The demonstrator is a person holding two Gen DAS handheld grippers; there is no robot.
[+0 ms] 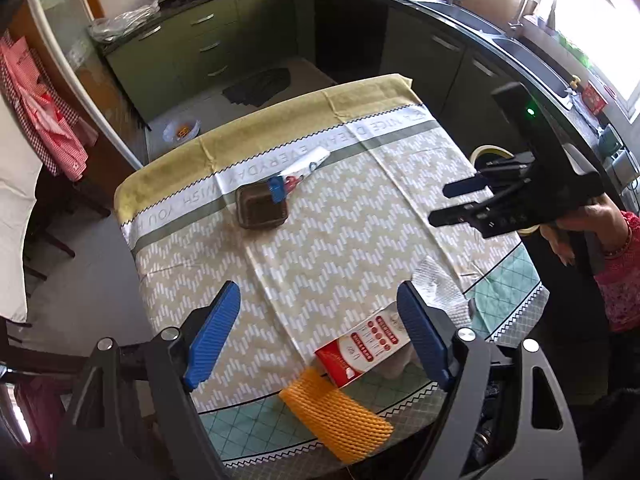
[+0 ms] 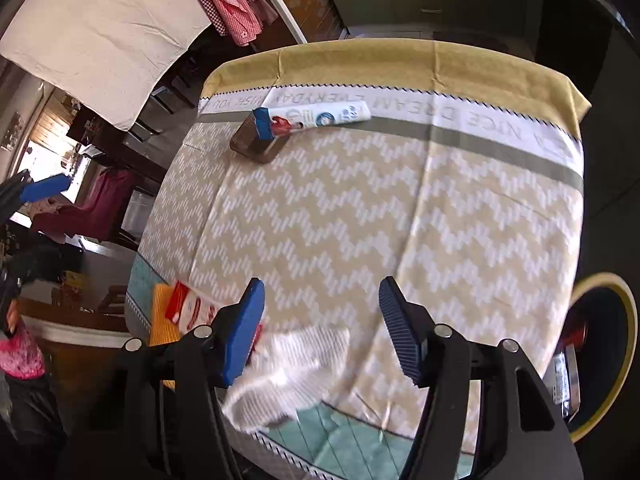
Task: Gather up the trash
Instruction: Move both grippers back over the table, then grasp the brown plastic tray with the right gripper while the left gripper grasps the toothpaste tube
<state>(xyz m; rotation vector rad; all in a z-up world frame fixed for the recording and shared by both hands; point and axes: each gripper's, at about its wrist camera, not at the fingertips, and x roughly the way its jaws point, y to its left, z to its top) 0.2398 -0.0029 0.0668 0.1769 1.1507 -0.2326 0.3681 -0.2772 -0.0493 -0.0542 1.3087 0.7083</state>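
Trash lies on the table's zigzag cloth [image 1: 340, 232]. At the far side, a toothpaste box [image 1: 302, 170] leans on a brown plastic tray [image 1: 262, 208]. A red and white carton [image 1: 366, 350], a yellow foam net [image 1: 336, 418] and a crumpled white paper towel [image 1: 438, 290] sit near the front edge. My left gripper [image 1: 320, 336] hangs open above the carton, holding nothing. My right gripper [image 2: 322, 330] is open and empty above the paper towel [image 2: 296, 364]. A yellow-rimmed bin [image 2: 600, 356] stands beside the table on the right.
Dark kitchen counters with a sink [image 1: 520, 48] wrap the far and right sides. A bowl [image 1: 181, 131] and a dark mat [image 1: 260, 86] lie on the floor beyond the table. Chairs and hanging cloths [image 2: 100, 36] stand to the left. A person's hand [image 1: 572, 236] holds the right gripper [image 1: 442, 204].
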